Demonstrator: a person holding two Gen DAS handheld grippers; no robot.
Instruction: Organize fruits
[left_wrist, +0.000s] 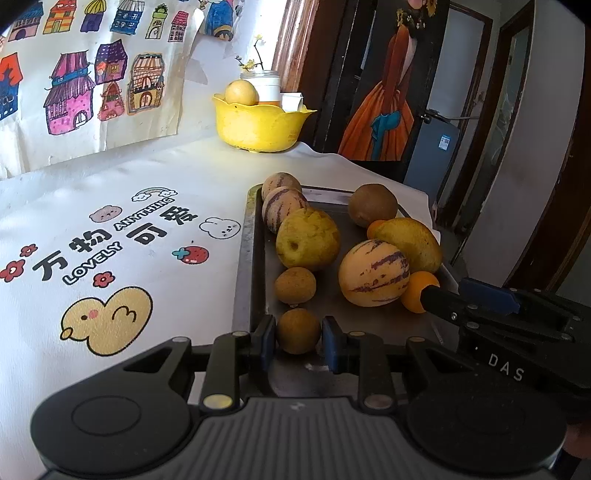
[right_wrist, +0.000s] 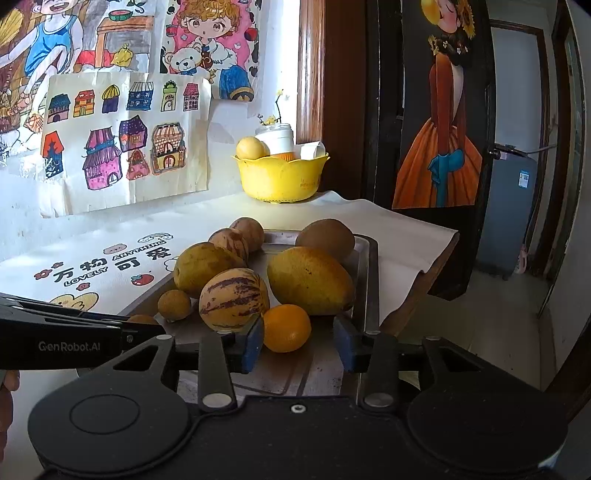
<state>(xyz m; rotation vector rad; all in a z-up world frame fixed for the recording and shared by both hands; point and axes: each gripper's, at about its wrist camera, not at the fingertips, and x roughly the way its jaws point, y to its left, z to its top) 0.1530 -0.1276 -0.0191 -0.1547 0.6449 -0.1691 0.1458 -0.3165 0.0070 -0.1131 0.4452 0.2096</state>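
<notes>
Left wrist view: left gripper (left_wrist: 298, 341) spread around a small brown fruit (left_wrist: 298, 331) at the near edge of the tray (left_wrist: 244, 258), pads just beside it, not yet pressing by the look of the gaps. A second small brown fruit (left_wrist: 295, 285) just beyond. Along the tray's left edge, two striped melons (left_wrist: 283, 206) and a yellow apple (left_wrist: 307, 238). Toward the right edge, a kiwi (left_wrist: 372, 205), a mango (left_wrist: 410, 242), a large striped melon (left_wrist: 373, 272) and an orange (left_wrist: 419, 291), with the right gripper's fingers reaching to that orange. At the table's far edge, a yellow bowl (left_wrist: 260, 123) holding one round yellow fruit (left_wrist: 241, 93) beside a white jar.

Right wrist view: right gripper (right_wrist: 299, 345) spread, orange (right_wrist: 286, 326) sitting between the pads, touching the left pad and clear of the right one. Mango (right_wrist: 310, 280), striped melon (right_wrist: 233, 298), apple (right_wrist: 205, 267) and kiwi (right_wrist: 325, 238) crowded on the tray (right_wrist: 371, 280) behind. Bowl (right_wrist: 280, 179) well apart, at the far edge.

Judged from this: barely begun. One fruit in the bowl, nine or so left on the tray, two lined up for grasping, neither lifted.
</notes>
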